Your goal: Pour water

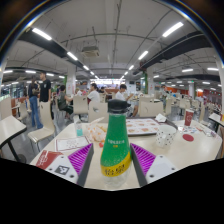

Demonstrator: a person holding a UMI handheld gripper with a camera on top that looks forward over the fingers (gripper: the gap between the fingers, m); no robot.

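Gripper (116, 163) level with the tabletop, looking along its two fingers across a pale table (200, 152). Fingers spread apart, purple pads (81, 157) facing inward on either side. Green bottle (116, 142) upright between them, resting on the table near its front edge, base down between the fingertips. Whether the pads actually press on the bottle's sides: cannot tell, though each appears just beside it. Yellow-green label on the lower half of the bottle, darker green shoulder and cap above.

Just beyond the bottle and toward the right side of the table, a clear glass cup (166, 135), upright, apart from the bottle. Farther right, near the far right corner, a red can (187, 118) standing upright. Flat papers (142, 127) spread over the middle of the table behind the bottle. Toward the left edge, a red card (47, 158) lying flat, close to the left finger.

Behind the table, a large canteen-like hall: rows of tables and pale chairs (42, 128), several people (96, 96) seated or standing in the distance, long ceiling lights (172, 30) overhead.
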